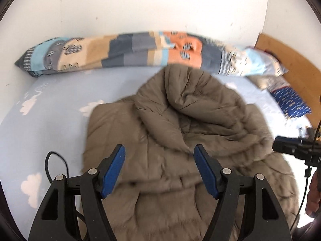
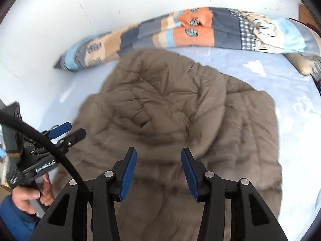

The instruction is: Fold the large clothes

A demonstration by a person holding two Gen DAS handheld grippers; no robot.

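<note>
Left wrist view: a folded brown coat (image 1: pixel 180 130) is hovered over at 12 o'clock by both empty, parted claws, left gripper (image 1: pixel 159 168) and right gripper (image 2: pixel 158 172), with a fresh edge to be gripped next.

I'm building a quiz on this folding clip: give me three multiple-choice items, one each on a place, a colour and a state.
1. Where does the padded coat lie?
A. on the bed sheet
B. on a chair
C. on the floor

2. What colour is the coat?
A. red
B. grey-brown
C. white

3. How do the left gripper and the right gripper stand?
A. both clamp the coat
B. one holds a pillow
C. both open, holding nothing

Key: 1 A, the cloud-print sheet surrounds it; 2 B, both views show that colour; 3 C, nothing sits between the blue pads.
</note>
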